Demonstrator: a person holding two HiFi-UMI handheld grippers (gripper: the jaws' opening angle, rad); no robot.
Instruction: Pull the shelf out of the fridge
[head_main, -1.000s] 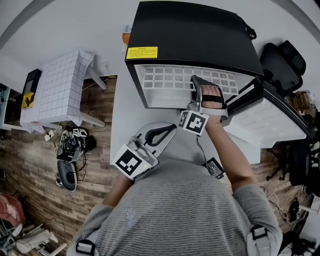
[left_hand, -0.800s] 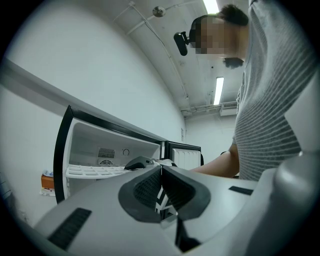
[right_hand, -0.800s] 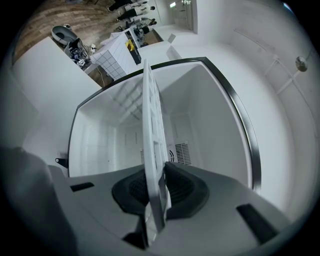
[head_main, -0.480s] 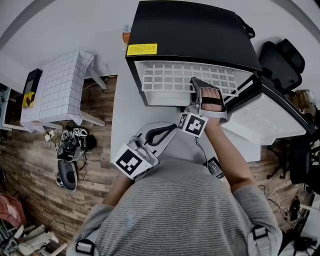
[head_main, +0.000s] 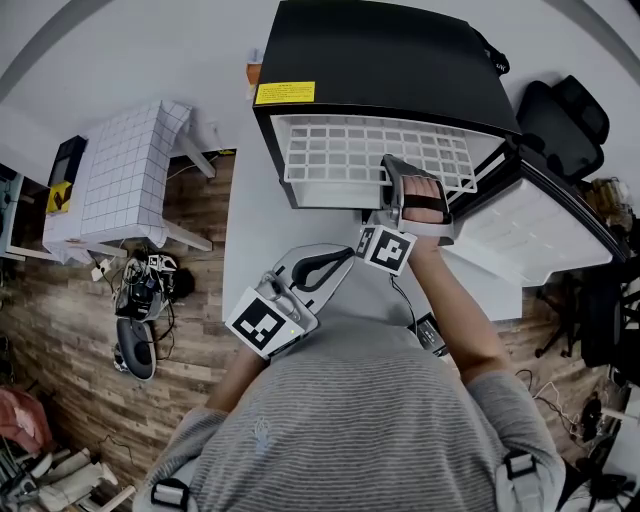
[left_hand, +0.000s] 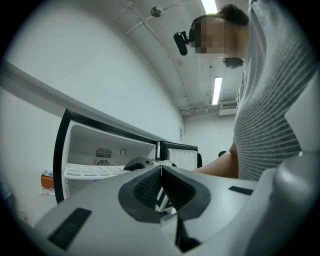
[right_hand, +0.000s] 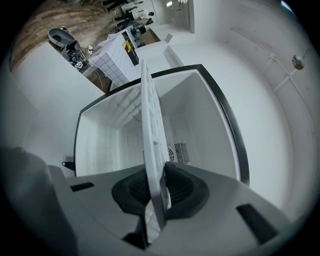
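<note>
Right tongs on white grid shelf

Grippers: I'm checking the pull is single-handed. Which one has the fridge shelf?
The right gripper, shut on the front edge of the white grid shelf. The left gripper is shut on nothing.

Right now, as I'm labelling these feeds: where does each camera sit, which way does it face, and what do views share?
Head view: on the head, looking down at fridge, left gripper, right gripper, forearms, torso.
Left gripper view: along its shut jaws toward the open fridge; torso at right.
Right gripper view: along jaws clamping the shelf, into the fridge.
Shared: all show the shelf.
</note>
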